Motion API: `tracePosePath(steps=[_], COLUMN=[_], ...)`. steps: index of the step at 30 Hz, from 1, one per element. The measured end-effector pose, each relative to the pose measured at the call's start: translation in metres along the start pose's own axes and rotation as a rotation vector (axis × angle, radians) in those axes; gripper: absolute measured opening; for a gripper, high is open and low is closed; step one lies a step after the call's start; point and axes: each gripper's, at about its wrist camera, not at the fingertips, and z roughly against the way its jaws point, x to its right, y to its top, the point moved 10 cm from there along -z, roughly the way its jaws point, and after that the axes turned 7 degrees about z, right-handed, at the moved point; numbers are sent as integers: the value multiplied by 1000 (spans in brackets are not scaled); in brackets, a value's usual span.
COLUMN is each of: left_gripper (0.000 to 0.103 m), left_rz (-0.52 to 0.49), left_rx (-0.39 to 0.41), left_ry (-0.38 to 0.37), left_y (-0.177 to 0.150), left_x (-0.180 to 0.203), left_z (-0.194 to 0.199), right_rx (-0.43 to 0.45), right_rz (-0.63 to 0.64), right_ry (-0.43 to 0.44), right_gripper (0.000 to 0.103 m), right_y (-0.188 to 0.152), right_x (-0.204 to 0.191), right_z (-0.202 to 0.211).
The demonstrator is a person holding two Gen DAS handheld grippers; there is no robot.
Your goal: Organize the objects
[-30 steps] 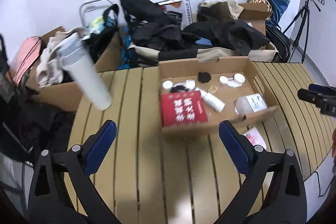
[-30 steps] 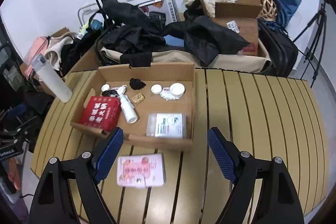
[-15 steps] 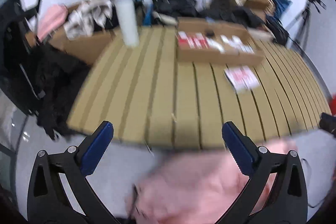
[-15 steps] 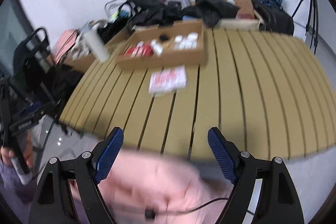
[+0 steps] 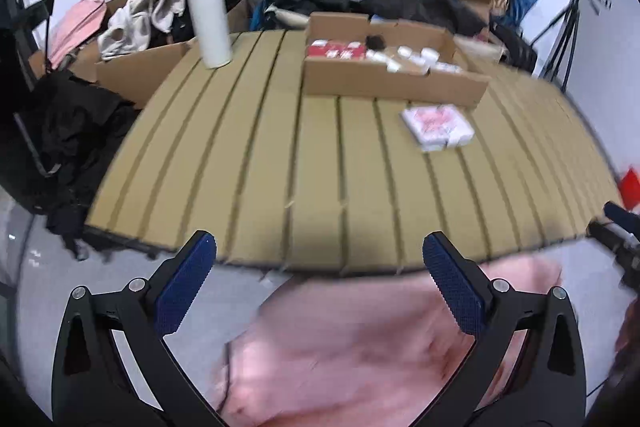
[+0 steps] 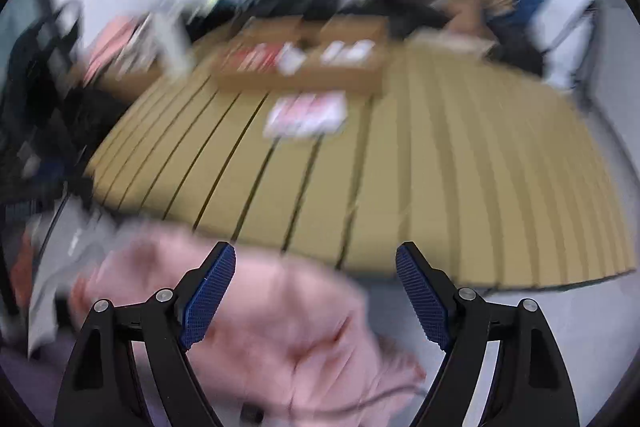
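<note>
Slatted tan table (image 5: pixel 248 163) is being viewed from off its near edge, with clutter piled behind its far side. Cardboard tray (image 5: pixel 384 83) of small items is being seen at the table's far middle; pink-and-white packet (image 5: pixel 438 127) is lying on the table just in front of the tray, apart from it. White bottle (image 5: pixel 208 15) is standing upright at the table's far left corner. Left gripper (image 5: pixel 320 287) and right gripper (image 6: pixel 316 295) are both being held spread wide, nothing clamped, over blurred pink fabric (image 5: pixel 360 347) below the table's near edge. Right view is being heavily smeared.
</note>
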Motion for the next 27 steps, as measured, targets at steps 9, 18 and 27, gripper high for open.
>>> tracePosePath(steps=[9,18,27], left_gripper=[64,51,27], left_rz=[-36,-59,-57], left_rx=[-37,-158,-172], left_ry=[-224,-315,-357], left_y=[54,62,57], left_x=[101,137,109], left_z=[-122,-198,-187], right_rx=[-33,-112,-62], right_rz=[-42,-73,43], right_ry=[75,161,147], right_gripper=[54,53,36], right_y=[55,92,81], right_x=[24,27,-20], right_z=[-116,-237,-218])
